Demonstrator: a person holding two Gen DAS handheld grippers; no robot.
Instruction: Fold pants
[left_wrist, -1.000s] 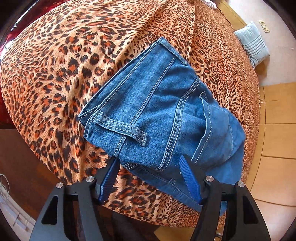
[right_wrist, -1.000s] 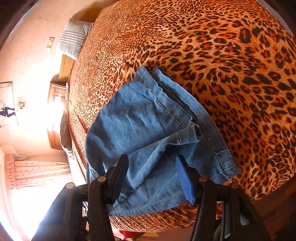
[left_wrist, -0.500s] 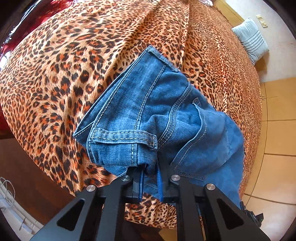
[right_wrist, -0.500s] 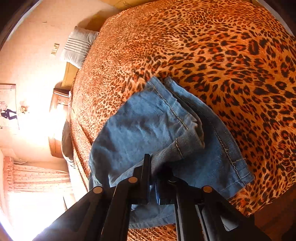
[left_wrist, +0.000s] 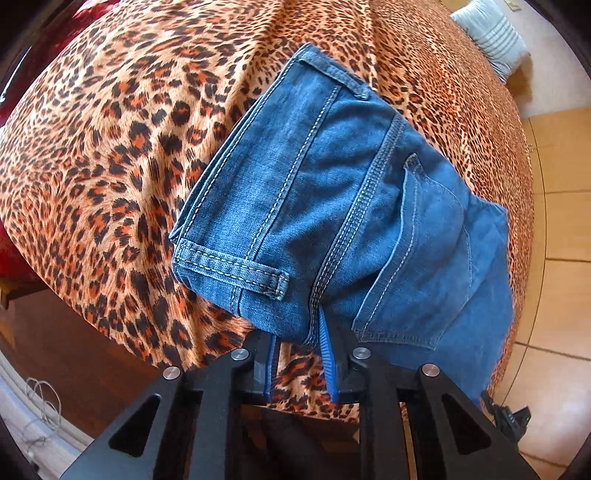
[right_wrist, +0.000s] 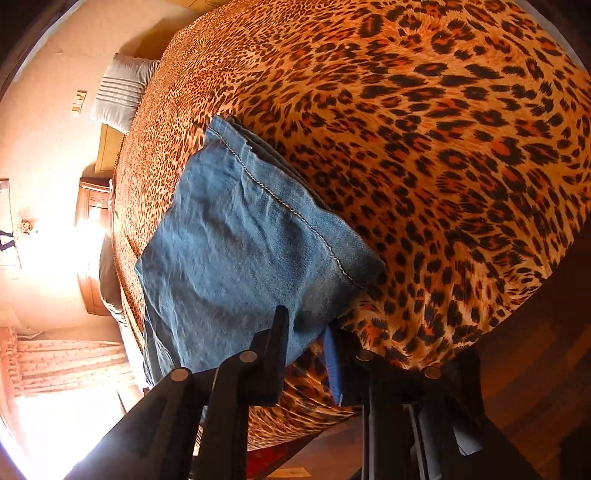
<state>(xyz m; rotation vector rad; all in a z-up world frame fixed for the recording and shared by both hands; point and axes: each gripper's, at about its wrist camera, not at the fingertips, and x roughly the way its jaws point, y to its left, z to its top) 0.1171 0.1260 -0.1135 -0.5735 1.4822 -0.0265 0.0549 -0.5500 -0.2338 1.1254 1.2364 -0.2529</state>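
Observation:
Blue jeans (left_wrist: 332, 203) lie folded on the leopard-print bed cover (left_wrist: 110, 147), waistband and back pocket facing up in the left wrist view. My left gripper (left_wrist: 298, 343) is at their near edge, jaws opening. A fold of denim still hangs at the fingertips, but the pads do not press on it. The right wrist view shows the paler leg end of the jeans (right_wrist: 240, 251) lying flat. There my right gripper (right_wrist: 306, 325) is also opening, with the denim corner loose between its fingers (right_wrist: 280, 343).
The bed cover (right_wrist: 443, 147) drops over the bed's near edge just below both grippers. A striped pillow (left_wrist: 491, 37) (right_wrist: 118, 92) lies at the far end. Tiled floor (left_wrist: 554, 258) runs along one side, with a wooden nightstand (right_wrist: 92, 206) beyond. A thin cable (left_wrist: 40, 402) is on the floor.
Both grippers stood open a second ago, shut on the denim edge half a second ago, and now have parted again. The leg end now lies flatter on the bed.

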